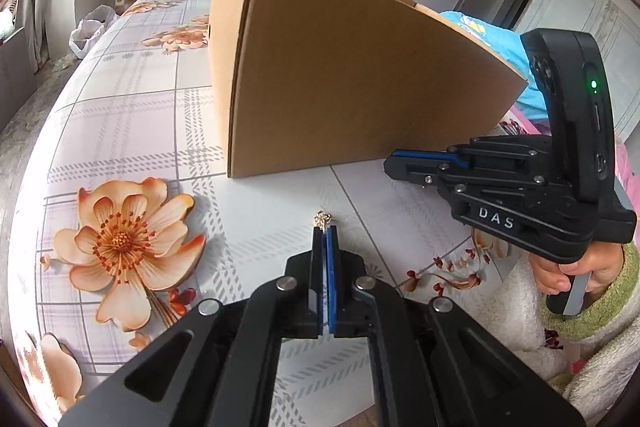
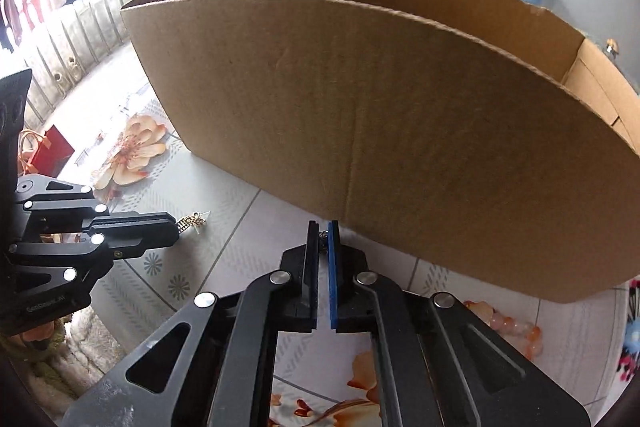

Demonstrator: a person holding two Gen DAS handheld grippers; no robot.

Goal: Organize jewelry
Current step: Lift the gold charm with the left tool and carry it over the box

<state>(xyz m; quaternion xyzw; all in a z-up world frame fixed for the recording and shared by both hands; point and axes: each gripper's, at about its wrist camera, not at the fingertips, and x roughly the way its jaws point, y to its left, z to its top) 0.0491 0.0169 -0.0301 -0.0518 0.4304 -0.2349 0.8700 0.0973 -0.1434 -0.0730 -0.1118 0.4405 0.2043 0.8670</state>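
My left gripper point(image 1: 325, 231) is shut on a small gold earring point(image 1: 322, 219) that sticks out past its tips, just above the floral cloth. From the right wrist view the same gold earring point(image 2: 193, 221) hangs at the left gripper's point(image 2: 176, 227) tips. My right gripper point(image 2: 323, 227) is shut, with a small dark wire-like jewelry piece point(image 2: 322, 237) pinched between its pads, close to the front wall of an open cardboard box point(image 2: 400, 127). In the left wrist view the right gripper point(image 1: 390, 163) lies sideways at the cardboard box's point(image 1: 360, 75) lower right corner.
A floral tablecloth point(image 1: 120, 131) covers the surface. Pale orange beads point(image 2: 516, 333) lie near the box's right corner. A red bag point(image 2: 52, 151) sits beyond the left edge and a white plastic bag point(image 1: 86, 33) at the far side. A hand point(image 1: 576, 271) in a fluffy sleeve holds the right gripper.
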